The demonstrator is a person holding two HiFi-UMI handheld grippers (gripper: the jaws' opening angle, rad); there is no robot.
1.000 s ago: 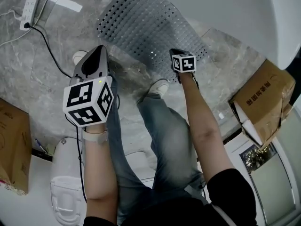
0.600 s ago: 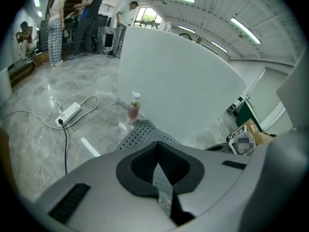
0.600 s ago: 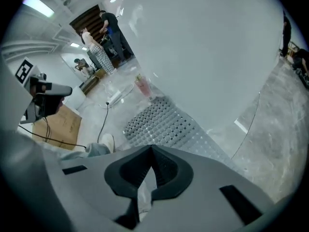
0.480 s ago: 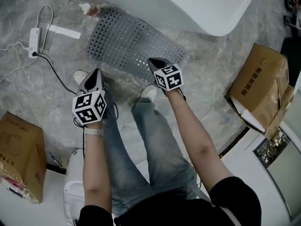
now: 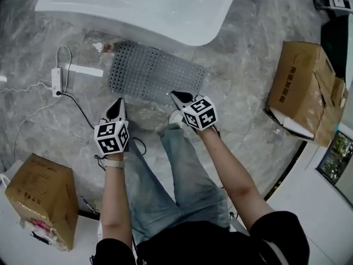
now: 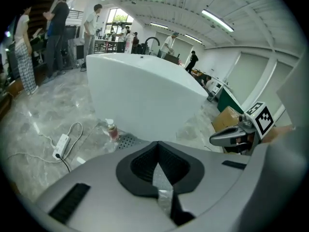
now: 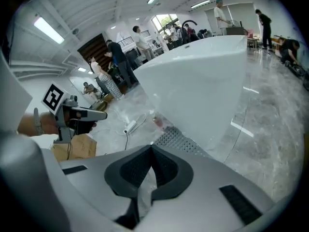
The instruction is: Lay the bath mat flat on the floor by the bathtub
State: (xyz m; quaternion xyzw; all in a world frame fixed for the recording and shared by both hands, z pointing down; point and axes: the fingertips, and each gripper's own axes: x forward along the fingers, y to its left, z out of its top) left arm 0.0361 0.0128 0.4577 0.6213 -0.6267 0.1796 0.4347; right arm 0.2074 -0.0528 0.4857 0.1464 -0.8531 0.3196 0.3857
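Bath mat [image 5: 156, 73] lies flat beside the bathtub [image 5: 143, 7]!
Left gripper [image 5: 119, 102] and right gripper [image 5: 176, 96]: jaws pressed together, holding nothing.

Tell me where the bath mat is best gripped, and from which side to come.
Probably the long edge of the bath mat that faces away from the bathtub, near a corner, coming low over the floor. It lies flat and thin, so only an edge can be pinched, and the bathtub blocks the far side.
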